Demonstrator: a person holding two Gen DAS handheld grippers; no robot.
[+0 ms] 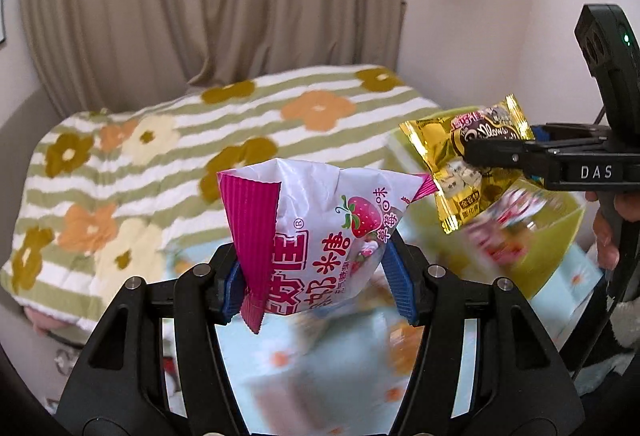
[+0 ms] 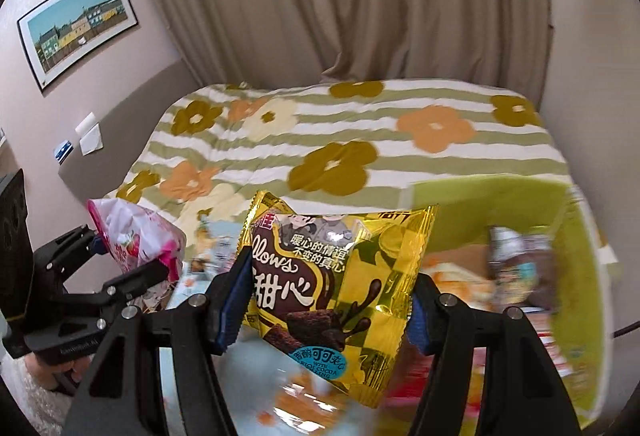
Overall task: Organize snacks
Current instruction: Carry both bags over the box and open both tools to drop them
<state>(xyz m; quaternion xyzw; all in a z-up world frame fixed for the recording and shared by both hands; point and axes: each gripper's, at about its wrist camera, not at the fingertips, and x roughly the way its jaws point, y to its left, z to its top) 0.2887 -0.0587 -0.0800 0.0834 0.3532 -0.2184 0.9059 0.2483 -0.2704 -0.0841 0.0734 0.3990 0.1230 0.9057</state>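
Pink strawberry candy bag [image 1: 320, 236] was pinched tight in the left gripper [image 1: 316, 276], gold chocolate snack pack [image 2: 332, 296] was clamped in the right gripper [image 2: 324, 312], green bin [image 2: 576, 236] was seen just beside, flowery blanket [image 2: 360, 139] behind

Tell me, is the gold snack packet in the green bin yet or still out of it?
Out. The gold packet is clamped in the right gripper, held in the air beside the green bin, not inside it.
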